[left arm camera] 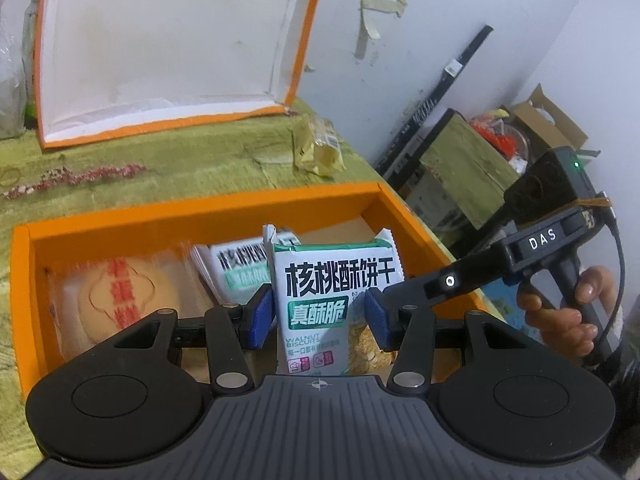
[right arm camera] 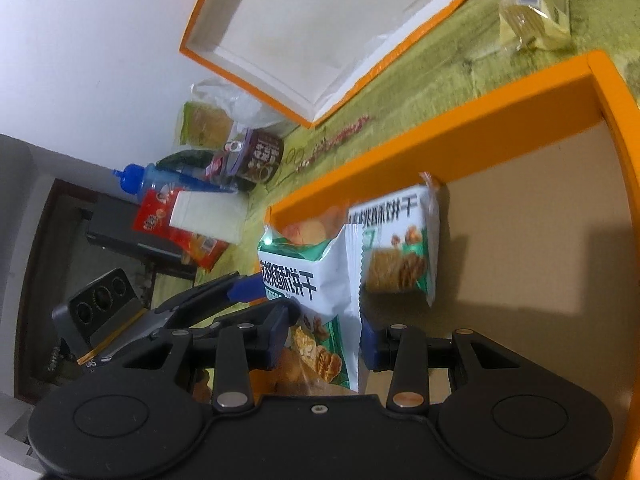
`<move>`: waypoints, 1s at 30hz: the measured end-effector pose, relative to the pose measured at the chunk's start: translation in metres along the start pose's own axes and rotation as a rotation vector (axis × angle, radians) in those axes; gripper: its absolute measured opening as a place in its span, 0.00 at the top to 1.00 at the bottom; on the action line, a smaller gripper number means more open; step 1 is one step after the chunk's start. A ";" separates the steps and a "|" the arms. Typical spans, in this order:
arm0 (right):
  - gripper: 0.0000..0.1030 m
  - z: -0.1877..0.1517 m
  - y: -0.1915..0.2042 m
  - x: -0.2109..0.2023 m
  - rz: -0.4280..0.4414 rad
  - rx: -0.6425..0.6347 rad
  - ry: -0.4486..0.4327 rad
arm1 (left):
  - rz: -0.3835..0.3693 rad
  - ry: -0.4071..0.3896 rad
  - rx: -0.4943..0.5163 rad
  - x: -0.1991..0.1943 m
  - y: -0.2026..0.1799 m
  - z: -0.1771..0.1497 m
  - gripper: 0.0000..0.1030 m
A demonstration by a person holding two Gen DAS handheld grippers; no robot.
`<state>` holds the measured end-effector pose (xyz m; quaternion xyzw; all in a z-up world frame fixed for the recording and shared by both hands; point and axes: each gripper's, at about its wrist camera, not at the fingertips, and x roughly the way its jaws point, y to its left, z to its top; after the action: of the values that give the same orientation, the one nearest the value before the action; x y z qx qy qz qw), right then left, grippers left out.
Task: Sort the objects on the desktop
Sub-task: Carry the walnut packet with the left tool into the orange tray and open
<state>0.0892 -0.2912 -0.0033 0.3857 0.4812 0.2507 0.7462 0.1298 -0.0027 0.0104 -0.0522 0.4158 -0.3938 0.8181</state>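
**Both grippers share one biscuit packet above the box**

While it hangs over the orange box (left arm camera: 208,210), the walnut biscuit packet (left arm camera: 332,296) is clamped by the left gripper (left arm camera: 316,318) at mid-body and the right gripper (right arm camera: 324,340) at its lower part. It looks light, crinkly, slippery film with fragile biscuits inside; hold the flat faces gently.
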 end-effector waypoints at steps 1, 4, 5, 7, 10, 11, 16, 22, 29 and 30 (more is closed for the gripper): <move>0.64 -0.002 0.000 -0.001 -0.003 -0.003 0.002 | -0.004 0.007 -0.002 0.001 -0.001 -0.003 0.53; 0.64 -0.008 -0.003 -0.003 -0.018 -0.009 0.011 | -0.005 0.027 0.000 0.005 -0.004 -0.012 0.53; 0.64 -0.009 -0.005 -0.003 -0.022 -0.007 0.017 | -0.006 0.034 0.002 0.006 -0.005 -0.015 0.53; 0.64 -0.011 -0.008 -0.003 -0.029 -0.004 0.028 | -0.014 0.048 0.001 0.009 -0.006 -0.020 0.53; 0.64 -0.014 -0.012 0.000 -0.047 -0.009 0.050 | -0.025 0.074 0.002 0.013 -0.005 -0.028 0.53; 0.64 -0.015 -0.014 0.001 -0.055 -0.011 0.057 | -0.025 0.084 0.003 0.015 -0.004 -0.031 0.52; 0.64 -0.017 -0.023 0.010 -0.078 -0.006 0.095 | -0.015 0.112 0.021 0.020 -0.005 -0.040 0.48; 0.58 -0.022 -0.029 0.013 -0.077 -0.003 0.124 | -0.008 0.104 0.088 0.017 -0.011 -0.042 0.33; 0.48 -0.026 -0.030 -0.004 -0.111 -0.039 0.061 | 0.008 0.053 0.176 0.004 -0.021 -0.048 0.20; 0.48 -0.026 -0.031 -0.008 -0.110 -0.040 0.047 | -0.004 0.045 0.181 0.003 -0.022 -0.049 0.18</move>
<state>0.0621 -0.3059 -0.0305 0.3375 0.5139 0.2279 0.7550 0.0827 -0.0078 -0.0140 0.0298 0.3966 -0.4326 0.8091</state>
